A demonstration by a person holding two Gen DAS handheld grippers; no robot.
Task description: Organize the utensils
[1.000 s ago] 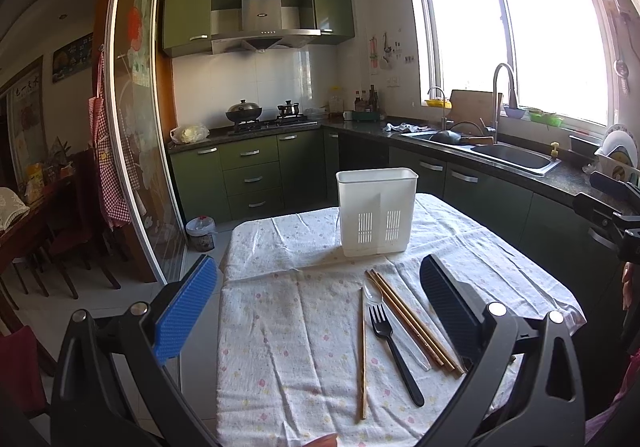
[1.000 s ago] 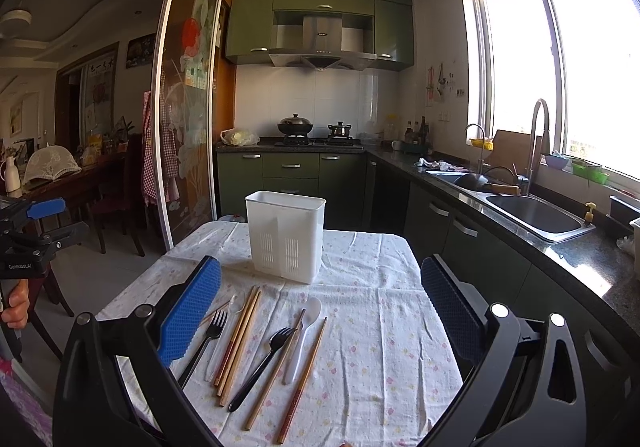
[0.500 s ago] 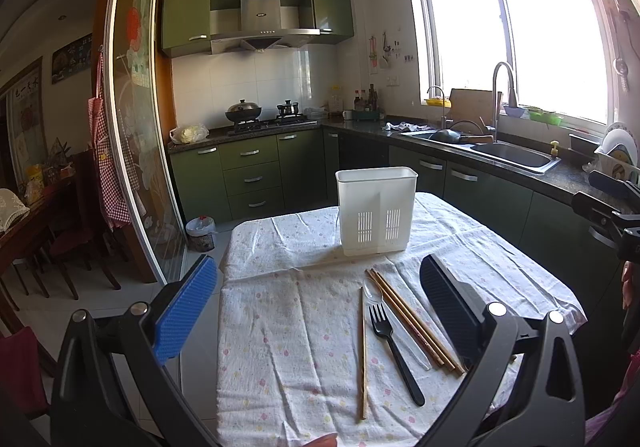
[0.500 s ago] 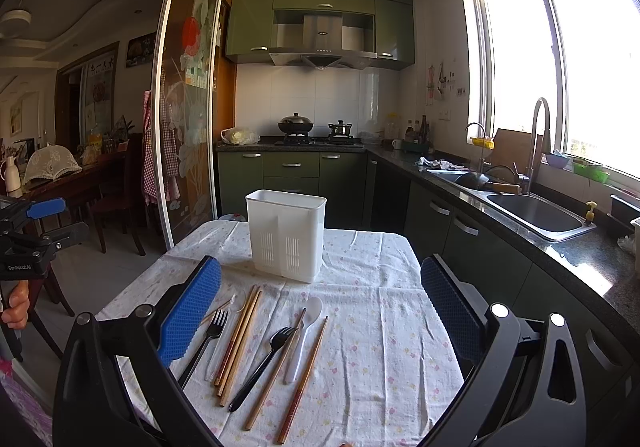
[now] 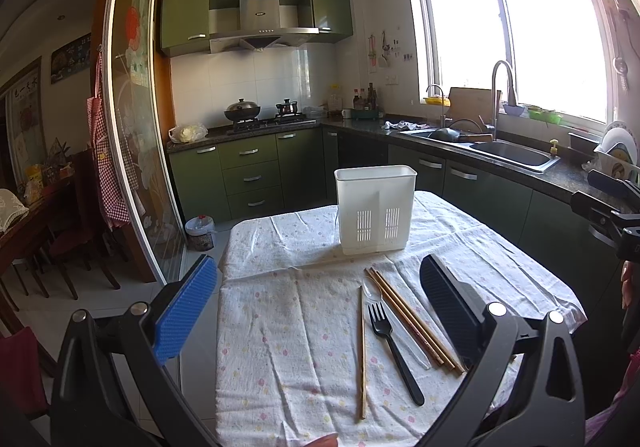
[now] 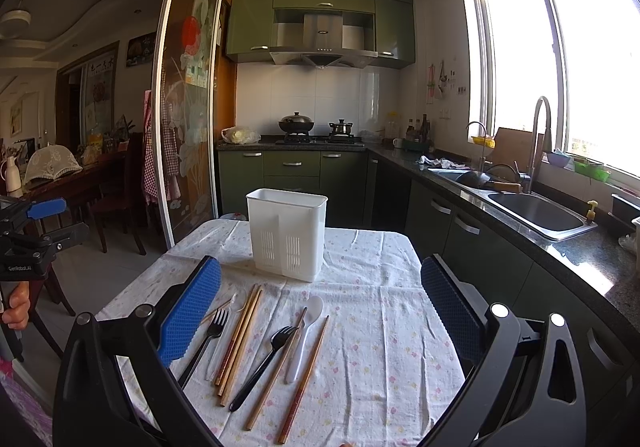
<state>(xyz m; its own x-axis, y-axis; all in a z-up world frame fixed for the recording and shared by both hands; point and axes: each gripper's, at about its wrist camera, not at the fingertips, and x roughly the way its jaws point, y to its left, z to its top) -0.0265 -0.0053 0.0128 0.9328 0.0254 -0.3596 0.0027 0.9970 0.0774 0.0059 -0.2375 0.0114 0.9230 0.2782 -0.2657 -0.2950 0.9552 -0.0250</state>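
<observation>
A white slotted utensil holder [image 5: 375,209] [image 6: 286,237] stands upright on the cloth-covered table [image 5: 280,335] [image 6: 380,327]. In front of it lie black plastic forks [image 5: 394,351] [image 6: 262,365], wooden chopsticks [image 5: 412,321] [image 6: 238,339], a clear spoon [image 5: 370,289] and a white spoon [image 6: 304,337]. My left gripper [image 5: 320,311] is open and empty, held above the table's near edge. My right gripper [image 6: 320,311] is open and empty, above the utensils. The left gripper also shows at the left edge of the right wrist view [image 6: 36,231].
Green kitchen cabinets with a stove [image 6: 316,137] stand behind the table. A counter with a sink [image 6: 536,213] runs along the right. A glass sliding door [image 5: 136,151] and dining chairs [image 5: 60,243] are on the left.
</observation>
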